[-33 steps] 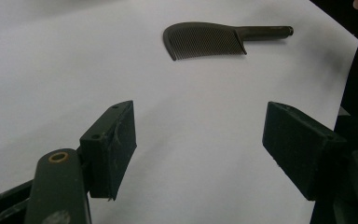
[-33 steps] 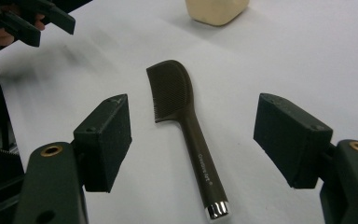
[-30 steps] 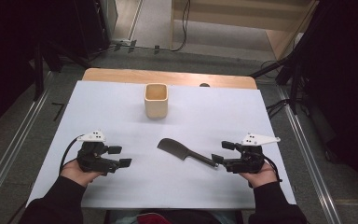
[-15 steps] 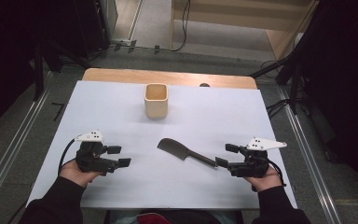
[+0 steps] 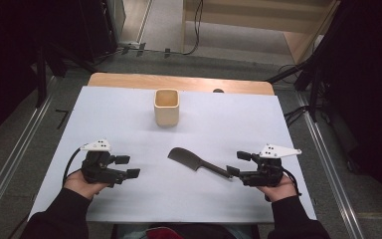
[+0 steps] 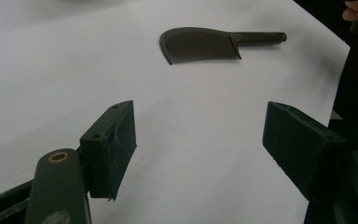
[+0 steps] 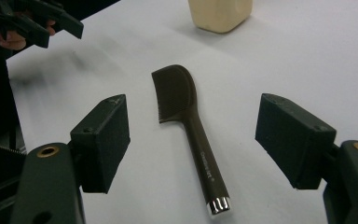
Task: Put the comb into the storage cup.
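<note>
A dark brown comb [image 5: 197, 162] with a long handle lies flat on the white table [image 5: 229, 124], its toothed head toward the left and its silver-tipped handle end toward the right. My right gripper [image 5: 238, 163] is open just beyond that handle end; in the right gripper view the comb [image 7: 186, 121] lies between and ahead of the jaws, not touched. My left gripper [image 5: 128, 166] is open and empty near the front left, with the comb [image 6: 205, 44] well ahead of it. A beige square cup [image 5: 166, 106] stands upright at the back centre.
A bare wooden strip [image 5: 129, 80] runs along the table's far edge. Metal rails flank the table on both sides, with cables on the floor beyond. In the right gripper view the other hand and gripper [image 7: 32, 21] show at the upper left.
My right gripper has drawn slightly back to the right, away from the comb's handle end. The left gripper and the comb have stayed in place.
</note>
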The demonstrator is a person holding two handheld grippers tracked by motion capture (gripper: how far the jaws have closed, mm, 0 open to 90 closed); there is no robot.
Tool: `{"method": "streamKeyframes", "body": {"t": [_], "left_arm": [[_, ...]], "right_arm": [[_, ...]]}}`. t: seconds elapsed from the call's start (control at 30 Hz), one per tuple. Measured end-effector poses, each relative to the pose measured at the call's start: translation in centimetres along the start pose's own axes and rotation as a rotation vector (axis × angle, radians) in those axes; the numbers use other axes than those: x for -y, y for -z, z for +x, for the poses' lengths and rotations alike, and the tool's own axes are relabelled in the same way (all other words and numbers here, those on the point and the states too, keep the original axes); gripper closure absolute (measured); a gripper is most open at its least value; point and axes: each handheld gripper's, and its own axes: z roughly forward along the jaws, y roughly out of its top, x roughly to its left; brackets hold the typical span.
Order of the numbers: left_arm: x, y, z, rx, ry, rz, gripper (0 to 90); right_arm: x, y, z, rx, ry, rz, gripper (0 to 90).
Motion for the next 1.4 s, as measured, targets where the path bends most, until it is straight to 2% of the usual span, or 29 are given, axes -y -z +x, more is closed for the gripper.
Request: {"method": "streamKeyframes", "body": {"t": [0.33, 0.6, 0.8, 1.1, 1.4], "left_arm": [[0.0, -0.1, 0.0, -0.003, -0.002, 0.003, 26.1], [0.0, -0.1, -0.1, -0.007, -0.002, 0.003, 26.1], [0.0, 0.0, -0.1, -0.006, -0.002, 0.001, 26.1], [-0.1, 0.0, -0.1, -0.005, 0.0, -0.003, 26.1], [-0.1, 0.0, -0.1, -0.002, 0.001, -0.009, 26.1]], "right_arm": [[-0.9, -1.3, -0.5, -0.018, 0.032, -0.012, 24.2], [-1.4, -2.4, -1.1, -0.016, 0.029, 0.0, 24.2], [-1.8, -3.2, -1.6, -0.033, 0.024, -0.012, 24.1], [-1.3, -3.5, -1.8, -0.011, 0.023, 0.014, 25.2], [-0.6, -4.2, -1.4, -0.016, 0.047, 0.04, 26.3]]}}
